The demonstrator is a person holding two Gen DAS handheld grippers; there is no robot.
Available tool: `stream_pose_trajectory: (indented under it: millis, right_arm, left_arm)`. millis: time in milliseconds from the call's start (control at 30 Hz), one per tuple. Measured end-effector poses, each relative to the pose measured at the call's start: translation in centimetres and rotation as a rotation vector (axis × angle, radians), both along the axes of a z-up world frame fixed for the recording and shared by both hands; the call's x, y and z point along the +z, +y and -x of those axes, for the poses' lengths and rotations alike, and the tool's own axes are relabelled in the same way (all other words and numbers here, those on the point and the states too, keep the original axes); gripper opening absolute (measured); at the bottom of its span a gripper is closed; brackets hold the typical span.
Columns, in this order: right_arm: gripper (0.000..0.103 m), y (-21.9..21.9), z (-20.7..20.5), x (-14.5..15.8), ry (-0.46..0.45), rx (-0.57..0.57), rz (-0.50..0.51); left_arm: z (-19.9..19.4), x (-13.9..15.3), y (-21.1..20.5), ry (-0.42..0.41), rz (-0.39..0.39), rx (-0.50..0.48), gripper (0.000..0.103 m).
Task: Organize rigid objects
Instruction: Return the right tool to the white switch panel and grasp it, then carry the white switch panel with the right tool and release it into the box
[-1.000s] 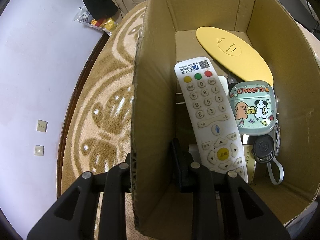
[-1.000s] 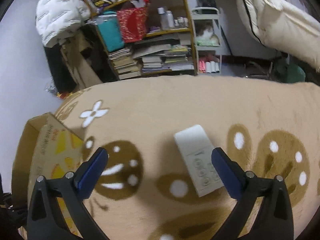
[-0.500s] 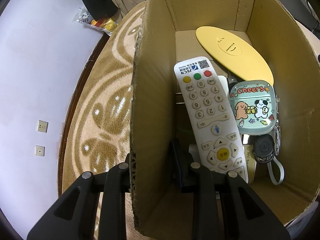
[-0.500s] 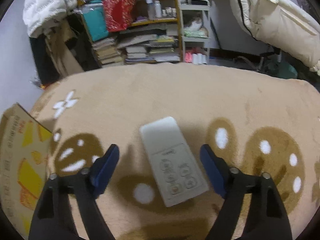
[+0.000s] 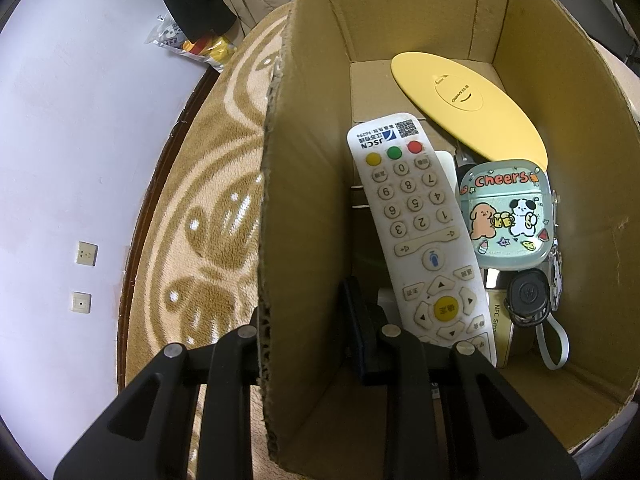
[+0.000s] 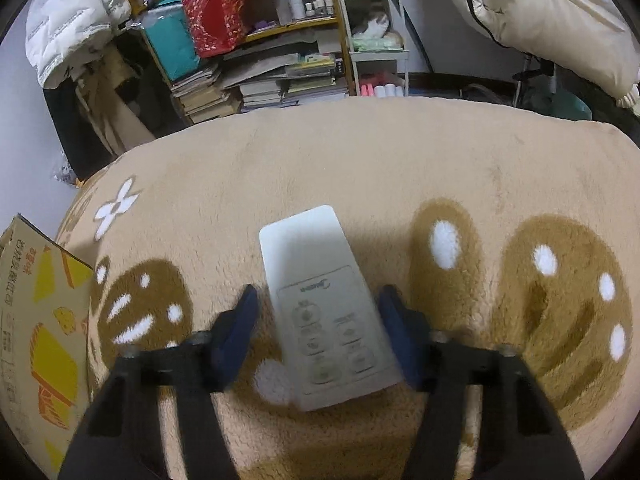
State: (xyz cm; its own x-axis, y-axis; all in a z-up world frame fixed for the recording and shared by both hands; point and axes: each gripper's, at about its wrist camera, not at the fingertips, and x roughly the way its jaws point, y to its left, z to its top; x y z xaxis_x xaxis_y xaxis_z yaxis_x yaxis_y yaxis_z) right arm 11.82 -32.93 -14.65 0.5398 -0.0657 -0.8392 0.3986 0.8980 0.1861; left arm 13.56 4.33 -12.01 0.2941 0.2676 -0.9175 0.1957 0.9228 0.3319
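Right gripper [image 6: 318, 320]: jaws spread, straddling the white AC remote [image 6: 326, 308] at lower centre of the right wrist frame; neither pad appears to touch it. Remote lies flat on the tan rug [image 6: 360, 168], long axis running lower right to upper left, roughly along the fingers. Judgement: closing across its short width should grip it. Left gripper [image 5: 304, 320]: jaws pinching the cardboard box [image 5: 296, 160] wall, lower centre of frame.

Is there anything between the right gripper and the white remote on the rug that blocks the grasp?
Nothing visible does. The right gripper is open, with one finger on each side of the white remote, which lies flat on the rug. Only bare rug shows in the gaps.
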Motion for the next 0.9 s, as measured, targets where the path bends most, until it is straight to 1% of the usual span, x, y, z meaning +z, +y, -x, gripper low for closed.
stream_pose_trajectory:
  millis: [100, 233, 367, 467, 667, 833, 900]
  right_arm:
    - [0.054, 0.9, -0.3, 0.2, 0.008, 0.007, 0.051]
    - [0.054, 1.5, -0.4, 0.5, -0.001, 0.02, 0.077]
    - [0.053, 1.9, -0.4, 1.0, -0.021, 0.025, 0.068]
    - [0.053, 2.6, -0.5, 2.0, -0.05, 0.04, 0.052]
    - [0.053, 5.2, -0.8, 5.4, -0.149, 0.096, 0.017]
    - [0.053, 8.3, -1.0, 8.3, -0.221, 0.169, 0.011]
    - [0.053, 9.5, -0.8, 9.5, -0.252, 0.199, -0.006]
  left_arm:
    - [0.0, 0.0, 0.0, 0.0, 0.0, 0.001, 0.025]
    - [0.0, 0.1, -0.1, 0.0, -0.003, -0.001, 0.025]
    - [0.0, 0.1, -0.1, -0.001, -0.004, -0.002, 0.025]
    - [0.0, 0.1, 0.0, 0.0, -0.003, -0.001, 0.025]
    - [0.0, 0.1, -0.1, 0.0, -0.004, -0.002, 0.025]
    - [0.0, 0.1, -0.1, 0.0, -0.004, -0.001, 0.025]
    - [0.0, 0.1, -0.1, 0.0, -0.004, -0.002, 0.025]
